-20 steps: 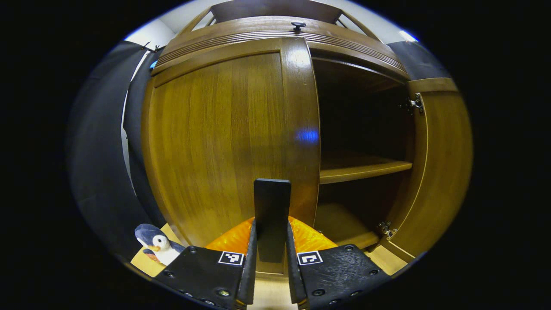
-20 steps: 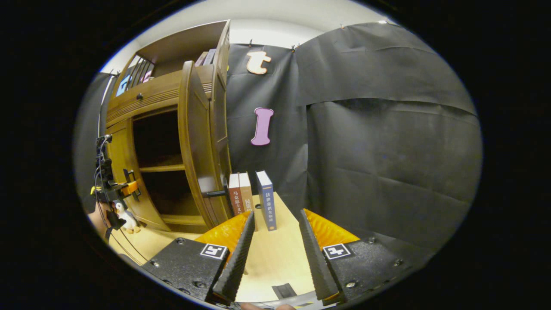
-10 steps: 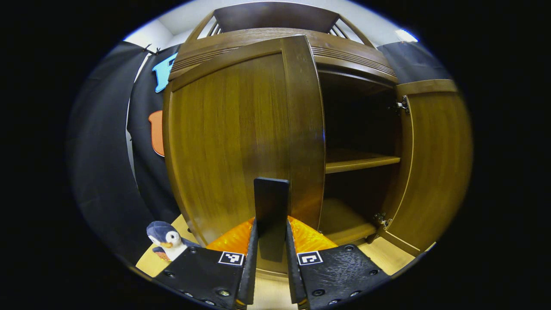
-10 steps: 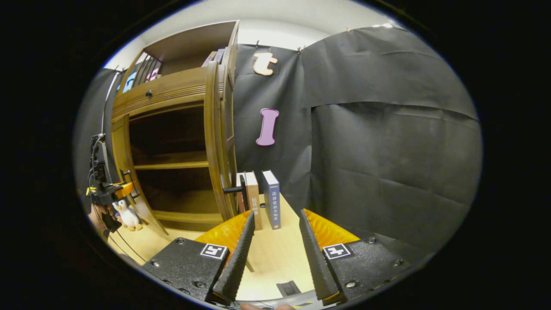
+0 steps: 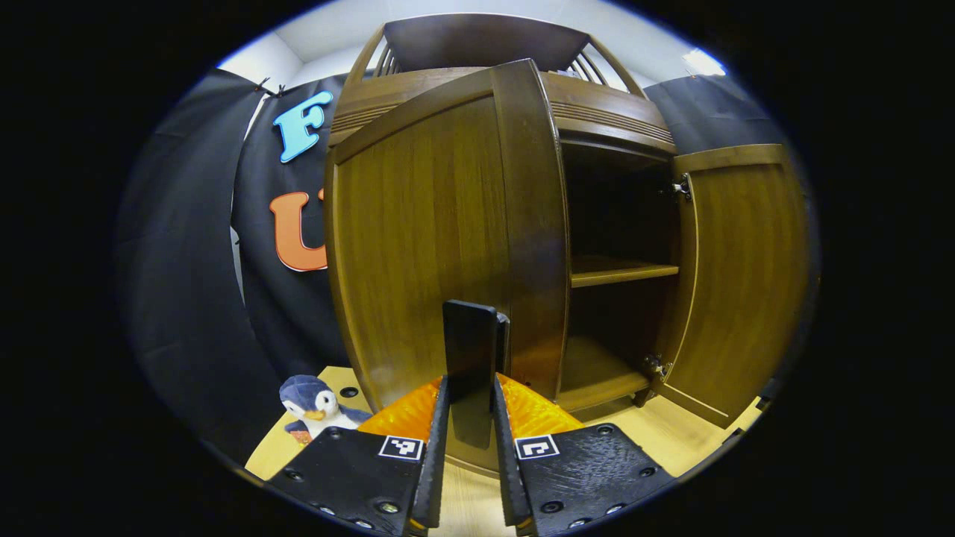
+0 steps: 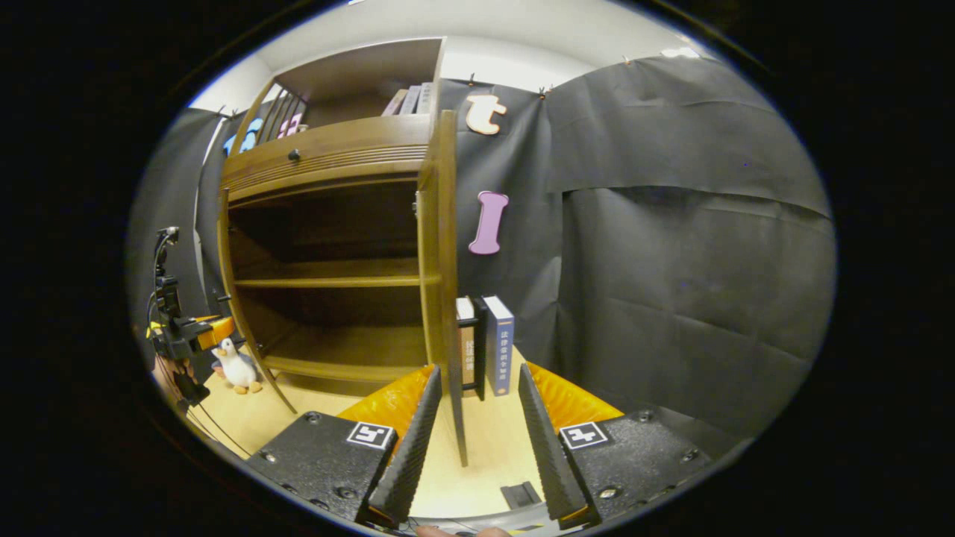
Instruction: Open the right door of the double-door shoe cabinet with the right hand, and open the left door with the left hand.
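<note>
The wooden shoe cabinet (image 5: pixel 597 112) stands with both doors swung out. My left gripper (image 5: pixel 470 388) is shut on the dark upright handle (image 5: pixel 470 343) of the left door (image 5: pixel 425 239), which is partly open. The right door (image 5: pixel 739 276) is wide open, baring a shelf (image 5: pixel 619 270). In the right gripper view that right door (image 6: pixel 440 261) is edge-on, its lower corner lying between the fingers of my open right gripper (image 6: pixel 474 440), which do not press on it. Its handle (image 6: pixel 470 322) sticks out to the right. The left gripper (image 6: pixel 186 339) shows far left at the left door's edge (image 6: pixel 224 246).
A penguin toy (image 5: pixel 317 406) (image 6: pixel 239 369) sits on the light wooden floor (image 5: pixel 671 440) left of the cabinet. Books (image 6: pixel 498 343) stand upright behind the right door, against the black cloth wall (image 6: pixel 671 283). More books sit on top of the cabinet (image 6: pixel 410 97).
The left door has swung further out with my left gripper on its handle. The right gripper stayed open while its view shifted, so the right door now appears edge-on between its fingers.
</note>
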{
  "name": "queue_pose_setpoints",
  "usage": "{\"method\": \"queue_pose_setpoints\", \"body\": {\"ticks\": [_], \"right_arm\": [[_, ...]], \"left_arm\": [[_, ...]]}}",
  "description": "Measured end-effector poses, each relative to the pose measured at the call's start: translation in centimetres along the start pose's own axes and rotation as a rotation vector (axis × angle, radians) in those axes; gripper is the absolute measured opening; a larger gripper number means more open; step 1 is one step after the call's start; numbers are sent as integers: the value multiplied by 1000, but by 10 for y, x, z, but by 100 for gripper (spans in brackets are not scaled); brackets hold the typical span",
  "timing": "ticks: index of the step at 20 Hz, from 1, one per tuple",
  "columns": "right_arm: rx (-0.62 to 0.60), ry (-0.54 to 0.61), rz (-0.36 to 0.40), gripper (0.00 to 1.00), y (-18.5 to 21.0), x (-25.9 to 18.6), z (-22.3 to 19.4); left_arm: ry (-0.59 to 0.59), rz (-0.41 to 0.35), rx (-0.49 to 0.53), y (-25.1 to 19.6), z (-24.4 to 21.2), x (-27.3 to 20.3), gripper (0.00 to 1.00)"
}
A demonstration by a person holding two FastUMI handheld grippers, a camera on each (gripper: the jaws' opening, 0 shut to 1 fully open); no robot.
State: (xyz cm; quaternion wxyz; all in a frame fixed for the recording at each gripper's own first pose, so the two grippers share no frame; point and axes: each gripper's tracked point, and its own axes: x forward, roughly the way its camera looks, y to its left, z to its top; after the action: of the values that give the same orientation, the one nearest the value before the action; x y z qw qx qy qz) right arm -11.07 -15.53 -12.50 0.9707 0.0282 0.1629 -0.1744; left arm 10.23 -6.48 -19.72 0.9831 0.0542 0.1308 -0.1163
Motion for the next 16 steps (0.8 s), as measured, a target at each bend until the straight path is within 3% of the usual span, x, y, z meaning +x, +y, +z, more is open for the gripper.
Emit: {"method": "queue_pose_setpoints", "body": {"ticks": [8, 16], "right_arm": [[-32, 4, 83, 69, 46, 2, 1], [-66, 5, 152, 70, 76, 7, 1]], "left_arm": [[-9, -3, -27, 22, -7, -26, 30], [-9, 101, -29, 54, -12, -51, 30]]}}
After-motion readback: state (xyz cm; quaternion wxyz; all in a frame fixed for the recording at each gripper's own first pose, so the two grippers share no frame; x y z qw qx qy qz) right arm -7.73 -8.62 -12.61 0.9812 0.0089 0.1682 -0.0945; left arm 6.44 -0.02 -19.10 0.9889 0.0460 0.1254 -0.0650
